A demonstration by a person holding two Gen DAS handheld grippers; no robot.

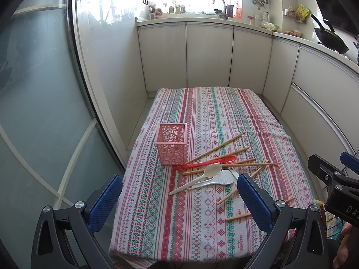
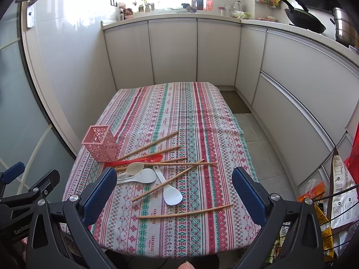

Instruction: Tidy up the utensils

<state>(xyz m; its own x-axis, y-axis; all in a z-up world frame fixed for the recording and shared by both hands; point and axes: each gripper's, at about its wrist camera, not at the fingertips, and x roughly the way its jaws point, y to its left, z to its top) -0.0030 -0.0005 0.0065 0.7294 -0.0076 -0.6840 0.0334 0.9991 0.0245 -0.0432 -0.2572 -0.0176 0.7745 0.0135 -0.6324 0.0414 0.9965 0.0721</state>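
One pink holder (image 2: 101,143), four spoons, seven chopsticks lie on tablecloth (image 2: 202,121)

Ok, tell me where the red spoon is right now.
The red spoon lies flat on the striped tablecloth, its handle end at the base of the pink utensil holder, just beyond the beige spoon and among the scattered chopsticks, left of centre in the right wrist view.

Woven patterned tablecloth (image 2: 170,116), perforated pink plastic holder (image 2: 101,143), wooden chopsticks (image 2: 184,211), glossy red spoon (image 2: 136,160)
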